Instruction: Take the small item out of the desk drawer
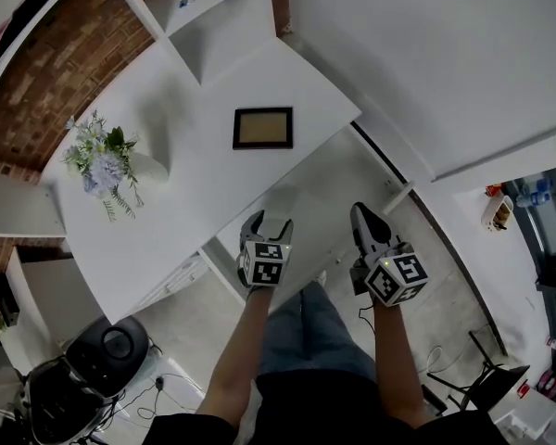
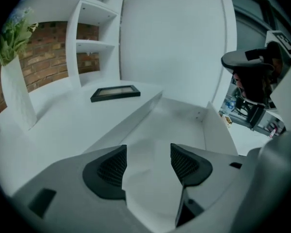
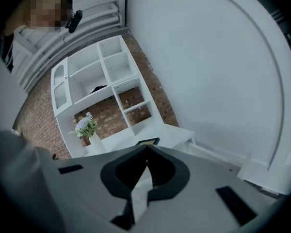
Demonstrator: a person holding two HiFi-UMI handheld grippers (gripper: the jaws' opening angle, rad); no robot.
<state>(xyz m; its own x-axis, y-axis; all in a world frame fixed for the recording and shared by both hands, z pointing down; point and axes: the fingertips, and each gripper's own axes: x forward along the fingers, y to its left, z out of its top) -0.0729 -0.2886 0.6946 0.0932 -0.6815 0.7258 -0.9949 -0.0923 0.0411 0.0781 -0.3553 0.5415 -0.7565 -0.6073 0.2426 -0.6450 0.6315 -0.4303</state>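
The white desk (image 1: 195,202) has its drawer (image 1: 352,179) pulled out to the right, and the drawer's bare floor (image 2: 184,120) shows ahead in the left gripper view. My left gripper (image 1: 269,222) hangs over the drawer's near left end. Its jaws stand wide with a small white item (image 2: 148,178) filling the gap and touching both pads. In the head view the small white item (image 1: 278,202) pokes out past the fingertips. My right gripper (image 1: 366,216) hovers over the drawer's near right part, jaws shut with nothing held (image 3: 146,149).
A dark picture frame (image 1: 263,128) lies flat on the desk top. A white vase with flowers (image 1: 107,165) stands at the desk's left end. A white shelf unit (image 1: 204,17) rises behind it against a brick wall. Cables and a black bin (image 1: 111,350) sit on the floor.
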